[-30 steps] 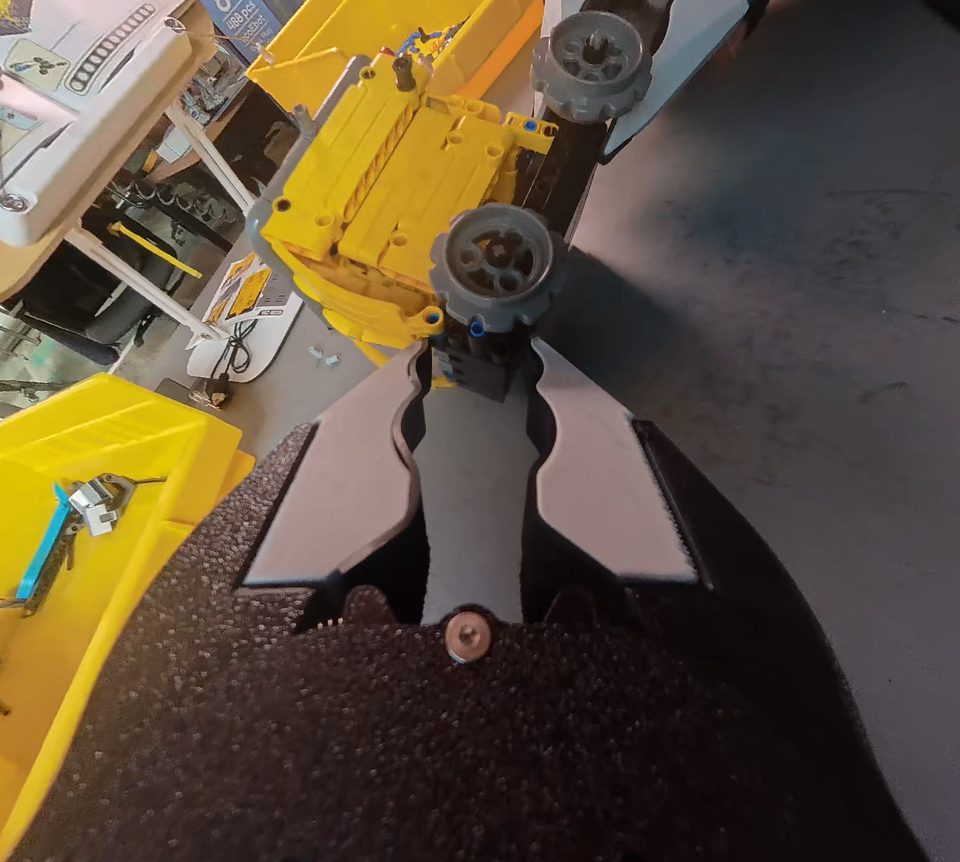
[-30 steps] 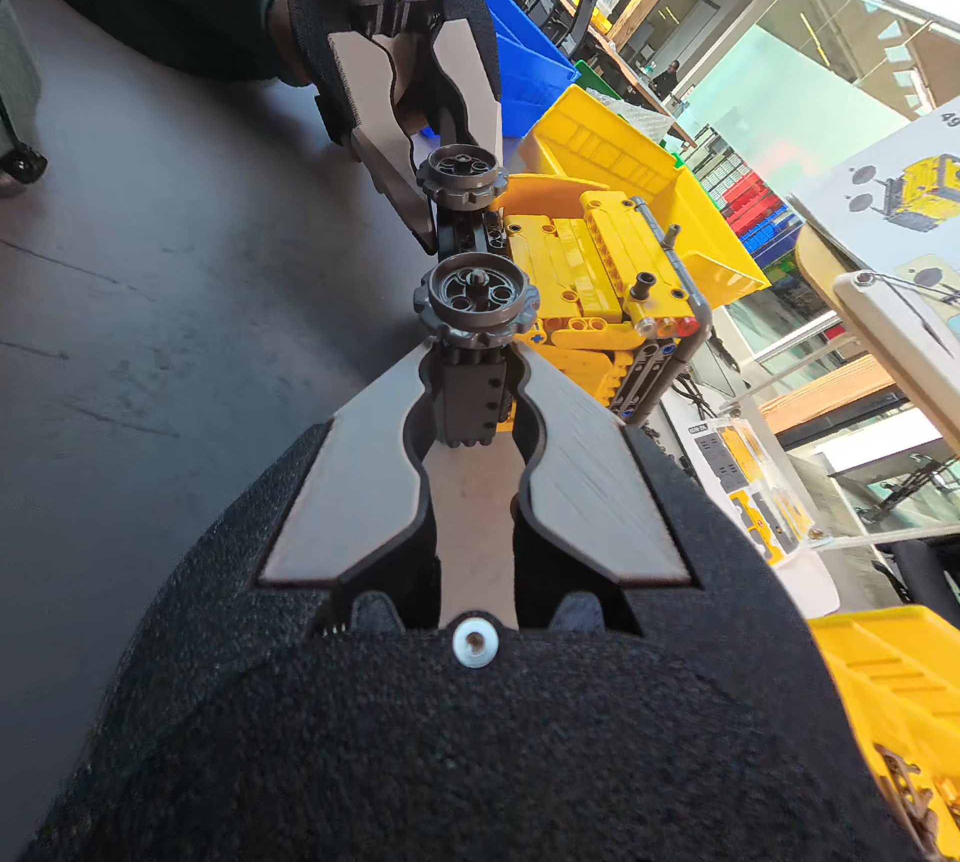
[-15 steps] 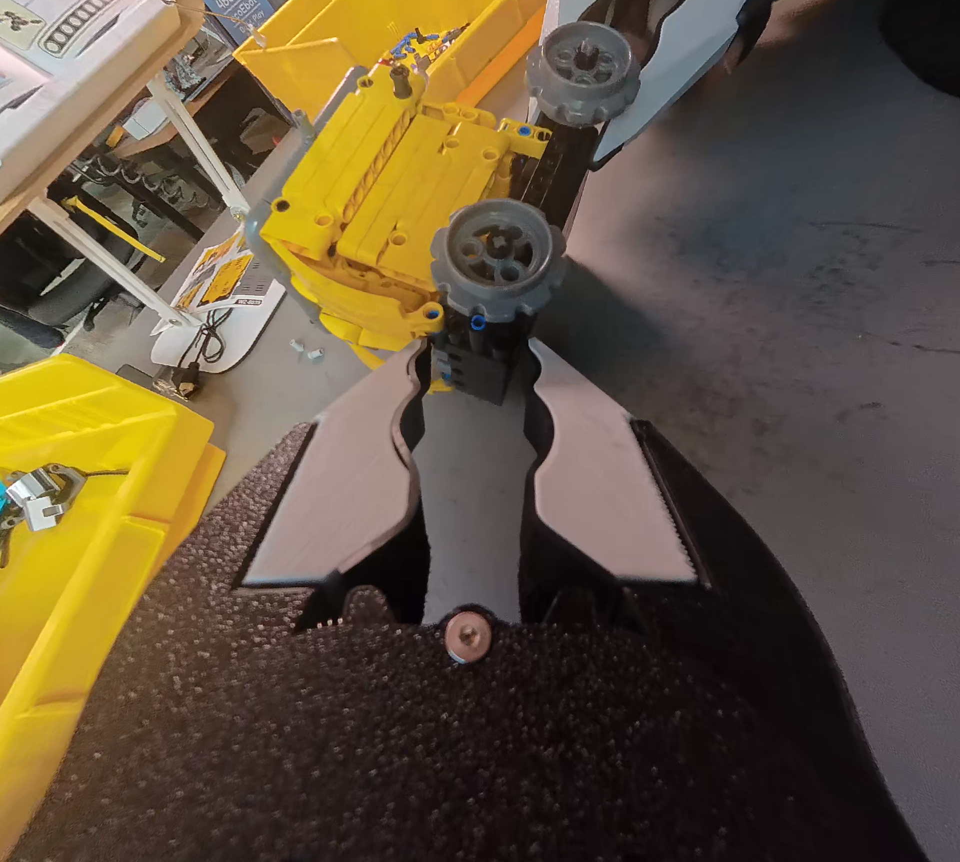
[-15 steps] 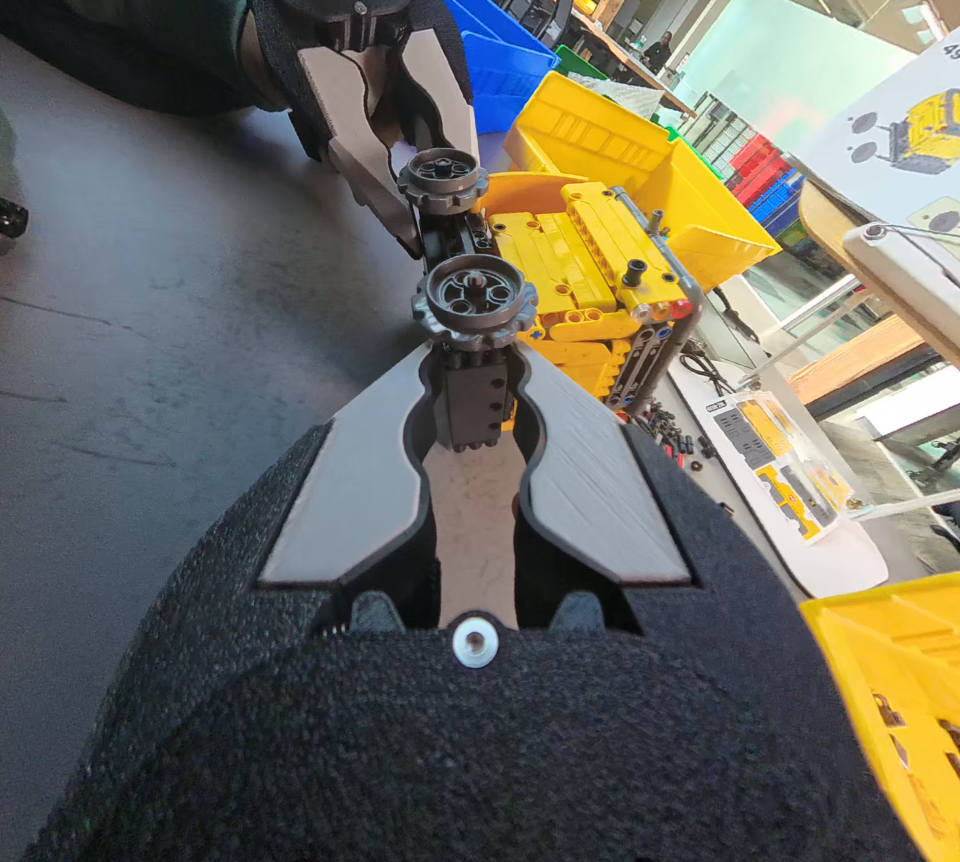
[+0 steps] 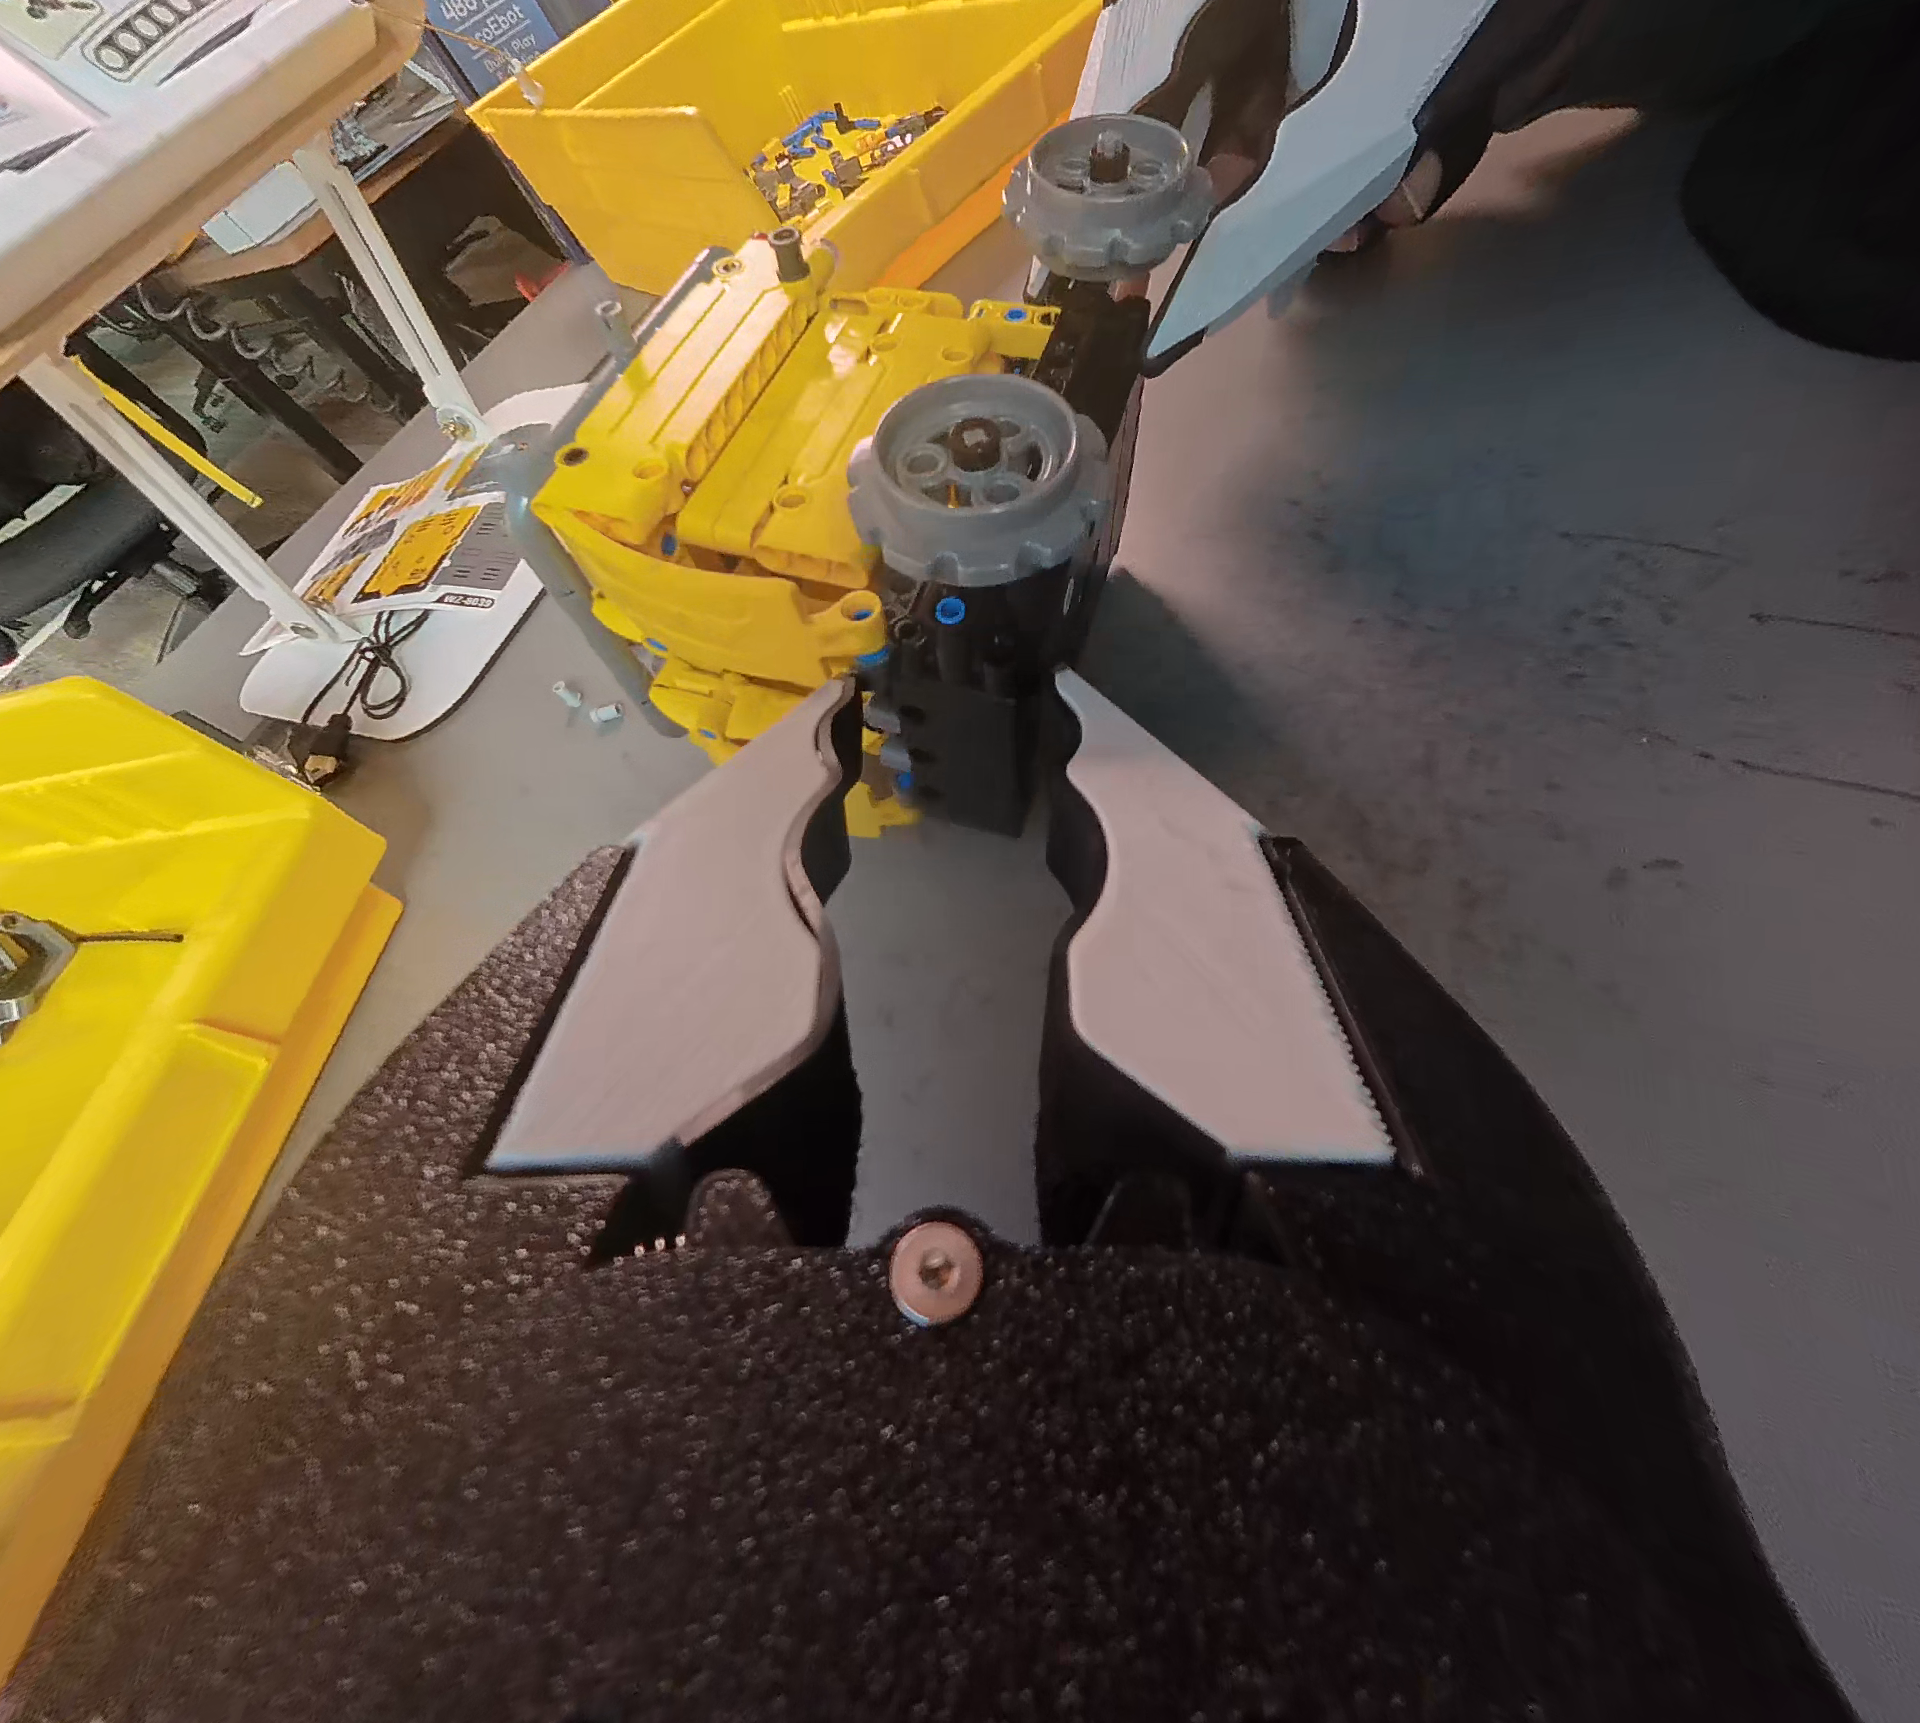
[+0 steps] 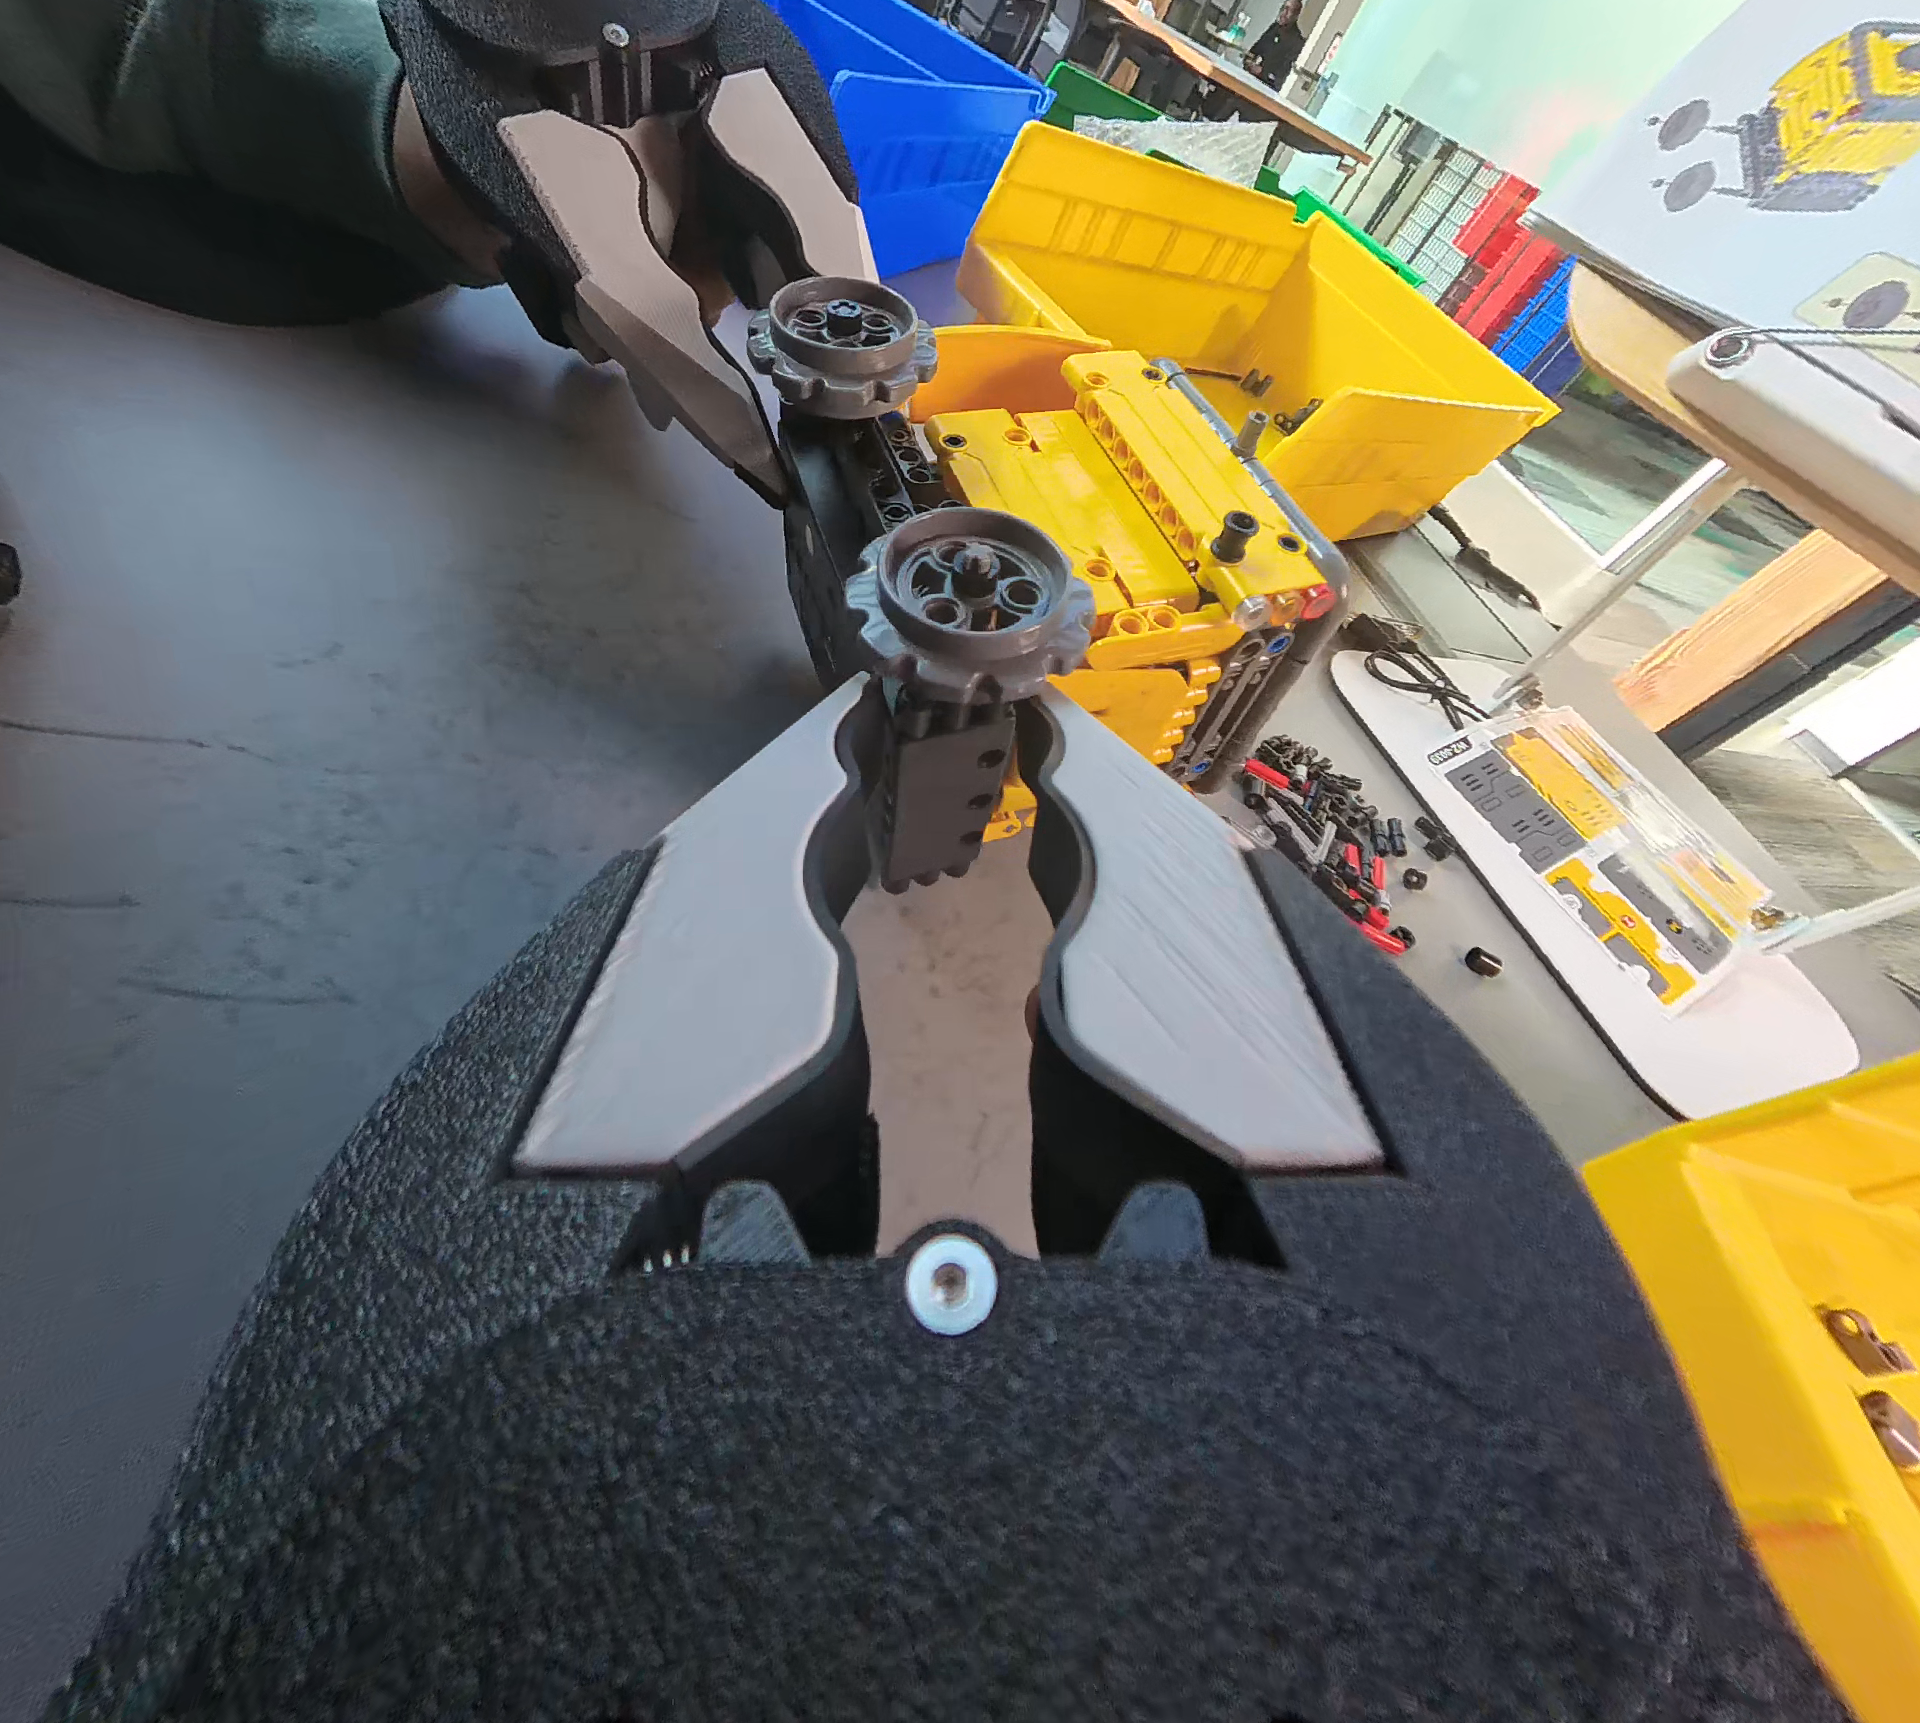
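Two close wrist views, facing oppositely, sharing the brick model [image 5: 790,468].

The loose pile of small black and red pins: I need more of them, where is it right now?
In the right wrist view, the pin pile lies on the grey table, right of the right gripper, between the yellow brick model and the white instruction stand base.

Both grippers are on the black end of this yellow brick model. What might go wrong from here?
1. The left gripper and right gripper each clamp only the narrow black beam frame of the yellow brick-built model; opposing pulls might pop joints.
2. The grey toothed wheels sit close above the fingertips and may get knocked.
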`<state>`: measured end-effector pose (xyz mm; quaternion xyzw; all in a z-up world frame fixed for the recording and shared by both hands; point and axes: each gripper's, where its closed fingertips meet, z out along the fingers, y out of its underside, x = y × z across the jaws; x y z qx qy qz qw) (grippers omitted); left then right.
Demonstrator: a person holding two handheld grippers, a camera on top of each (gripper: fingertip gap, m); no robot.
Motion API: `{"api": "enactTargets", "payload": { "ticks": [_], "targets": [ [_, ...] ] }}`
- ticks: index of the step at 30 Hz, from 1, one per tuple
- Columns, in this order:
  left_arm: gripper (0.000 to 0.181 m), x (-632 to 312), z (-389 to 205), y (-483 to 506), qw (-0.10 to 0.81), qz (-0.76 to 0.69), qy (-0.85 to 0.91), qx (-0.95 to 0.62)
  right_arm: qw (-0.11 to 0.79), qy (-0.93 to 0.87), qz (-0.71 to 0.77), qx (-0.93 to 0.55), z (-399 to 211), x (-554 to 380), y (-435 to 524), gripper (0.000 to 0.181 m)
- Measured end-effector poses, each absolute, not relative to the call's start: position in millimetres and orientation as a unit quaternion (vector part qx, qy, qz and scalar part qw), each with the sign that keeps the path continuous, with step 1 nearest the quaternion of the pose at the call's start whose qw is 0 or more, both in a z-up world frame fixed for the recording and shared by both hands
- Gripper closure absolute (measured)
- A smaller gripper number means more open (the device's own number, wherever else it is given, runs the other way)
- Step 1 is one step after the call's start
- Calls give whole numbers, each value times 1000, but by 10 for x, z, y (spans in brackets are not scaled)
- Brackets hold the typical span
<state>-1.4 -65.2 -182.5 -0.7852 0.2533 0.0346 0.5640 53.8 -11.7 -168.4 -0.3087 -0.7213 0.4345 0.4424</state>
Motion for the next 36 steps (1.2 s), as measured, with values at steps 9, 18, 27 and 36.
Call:
{"api": "enactTargets", "payload": {
  "ticks": [9, 18, 27, 36],
  "targets": [
    [149, -24, -1852, -652, 558, -2, 230, -797, 441, -709, 441, -328, -1659, 509, -61, 157],
    [150, -36, -1841, -655, 556, -18, 213, -803, 439, -705, 441, -342, -1661, 486, -29, 159],
    [150, -15, -1360, -601, 616, -150, 121, -763, 383, -634, 527, -416, -1506, 432, 82, 164],
    [151, -70, -1221, -549, 611, -266, 20, -745, 318, -585, 586, -462, -1350, 421, 109, 164]
  ]
}}
